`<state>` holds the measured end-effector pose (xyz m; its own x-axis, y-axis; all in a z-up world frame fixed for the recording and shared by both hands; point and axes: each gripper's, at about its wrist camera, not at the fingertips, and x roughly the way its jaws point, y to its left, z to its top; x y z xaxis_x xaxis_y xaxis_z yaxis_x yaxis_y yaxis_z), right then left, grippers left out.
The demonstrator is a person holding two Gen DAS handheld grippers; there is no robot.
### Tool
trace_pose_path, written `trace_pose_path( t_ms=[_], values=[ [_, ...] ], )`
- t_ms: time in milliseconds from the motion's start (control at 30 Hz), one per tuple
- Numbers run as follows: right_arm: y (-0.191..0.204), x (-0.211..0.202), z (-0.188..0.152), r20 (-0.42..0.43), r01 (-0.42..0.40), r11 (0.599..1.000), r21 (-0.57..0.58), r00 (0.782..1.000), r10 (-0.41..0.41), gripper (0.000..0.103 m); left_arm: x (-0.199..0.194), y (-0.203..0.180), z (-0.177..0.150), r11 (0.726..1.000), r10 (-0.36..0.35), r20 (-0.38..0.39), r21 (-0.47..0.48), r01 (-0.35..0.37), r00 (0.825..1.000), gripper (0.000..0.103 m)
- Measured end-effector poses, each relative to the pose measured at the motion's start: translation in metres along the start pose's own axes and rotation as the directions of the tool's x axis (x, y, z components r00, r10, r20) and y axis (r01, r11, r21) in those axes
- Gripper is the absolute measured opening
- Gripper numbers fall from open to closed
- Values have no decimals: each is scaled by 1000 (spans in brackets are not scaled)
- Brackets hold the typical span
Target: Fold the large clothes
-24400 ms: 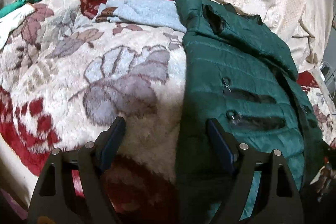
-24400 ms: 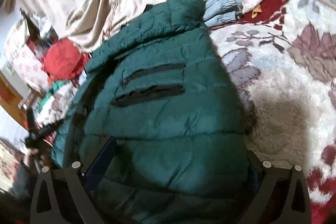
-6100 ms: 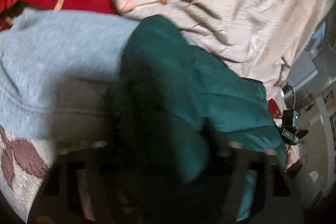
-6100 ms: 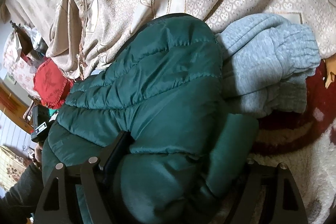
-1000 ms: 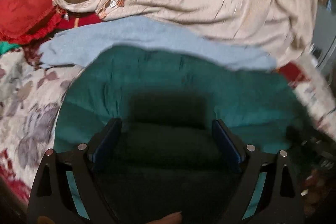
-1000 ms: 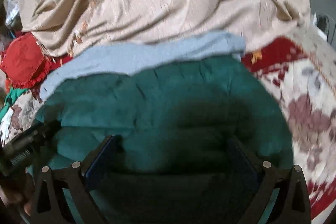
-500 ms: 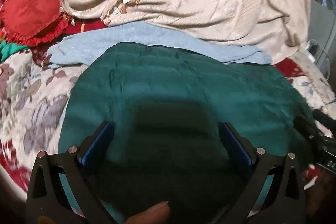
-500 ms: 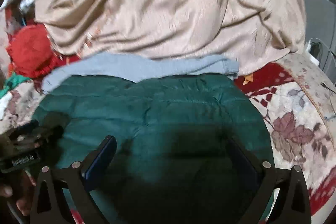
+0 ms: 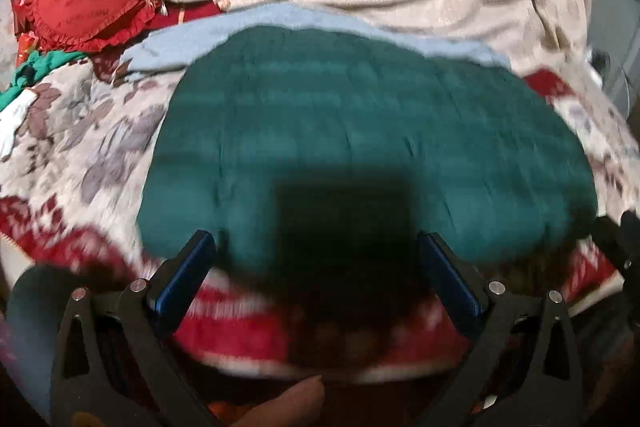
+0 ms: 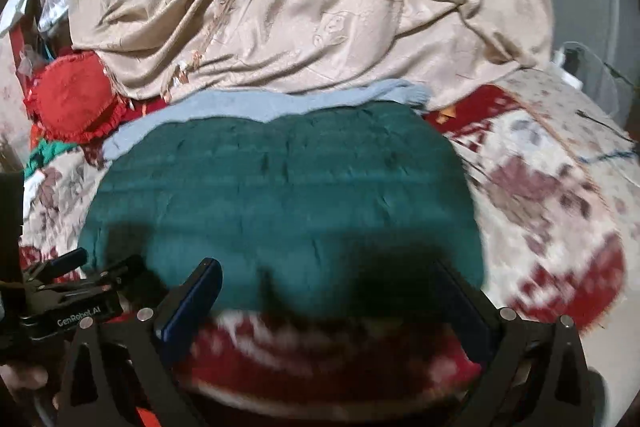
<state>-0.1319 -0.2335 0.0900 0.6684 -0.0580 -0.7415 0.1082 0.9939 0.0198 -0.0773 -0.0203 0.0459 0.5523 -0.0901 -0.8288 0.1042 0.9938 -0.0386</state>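
Note:
A dark green quilted jacket (image 9: 360,131) lies folded into a wide flat bundle on the floral blanket (image 9: 80,147); it also shows in the right wrist view (image 10: 280,195). My left gripper (image 9: 316,259) is open and empty, held above the jacket's near edge. My right gripper (image 10: 332,287) is open and empty too, above the near edge. The left gripper's body (image 10: 64,303) shows at the lower left of the right wrist view. Both views are blurred by motion.
A light blue garment (image 9: 192,39) lies behind the jacket, also in the right wrist view (image 10: 256,107). A beige draped cloth (image 10: 320,7) rises at the back. A red frilled cushion (image 9: 80,7) sits at the far left. Red-and-cream blanket (image 10: 560,207) lies to the right.
Both grippers have pulled back and up from the jacket. More of the blanket's red near edge shows below the folded jacket. The jacket lies where it was.

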Motion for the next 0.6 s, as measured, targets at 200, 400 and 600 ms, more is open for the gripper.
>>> trace_pose_path(
  t_ms=[200,400,600],
  values=[
    [4,-65,-32,32,-21,999,-46,999,23,103,-49,-9,-35,995,-74,3,60,74,997,102],
    [15,-112,-51,136,39,995,-97,990,-25,103,-108,-9,-32,994,-83,146,80,72,986,102],
    [19,-123,-48,152,62,993,-102,987,-46,103,-130,-6,-31,996,-75,194,64,63,978,102]
  ],
)
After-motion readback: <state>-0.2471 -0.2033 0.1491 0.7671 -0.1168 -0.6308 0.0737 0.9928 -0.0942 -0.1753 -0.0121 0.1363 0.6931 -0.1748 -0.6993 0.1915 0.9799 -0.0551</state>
